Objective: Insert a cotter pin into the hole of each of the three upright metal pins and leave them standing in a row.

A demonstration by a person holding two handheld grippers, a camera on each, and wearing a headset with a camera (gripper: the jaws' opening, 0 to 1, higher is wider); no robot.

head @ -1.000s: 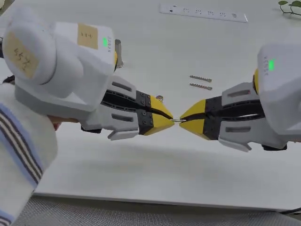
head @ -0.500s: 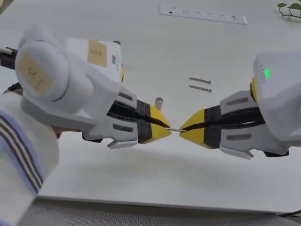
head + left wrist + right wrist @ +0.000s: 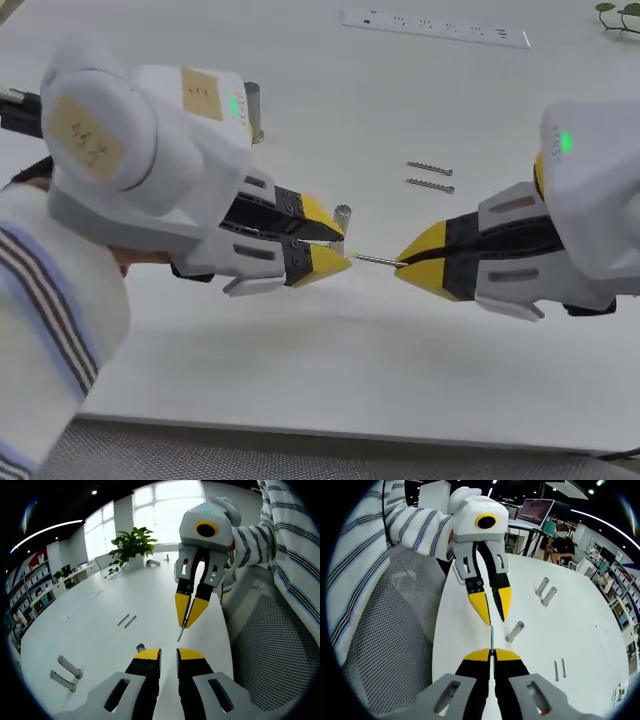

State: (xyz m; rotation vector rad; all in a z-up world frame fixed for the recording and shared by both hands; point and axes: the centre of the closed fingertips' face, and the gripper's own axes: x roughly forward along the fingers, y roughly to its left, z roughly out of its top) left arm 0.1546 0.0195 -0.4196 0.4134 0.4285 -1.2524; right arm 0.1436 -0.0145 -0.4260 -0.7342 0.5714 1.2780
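Right gripper (image 3: 402, 264) is clamping the light, likely slippery cotter pin (image 3: 378, 261) endwise; left gripper's (image 3: 346, 250) jaws are gaping empty.

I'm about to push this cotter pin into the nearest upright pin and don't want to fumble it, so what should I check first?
1. Cotter pin clamped in the right gripper fingers: ok.
2. Left gripper open, not gripping the cotter pin: ok.
3. Nearest metal pin standing upright on the table: ok.
4. Its hole turned toward the cotter pin: cannot tell.
5. Two spare cotter pins lying on the table: ok.
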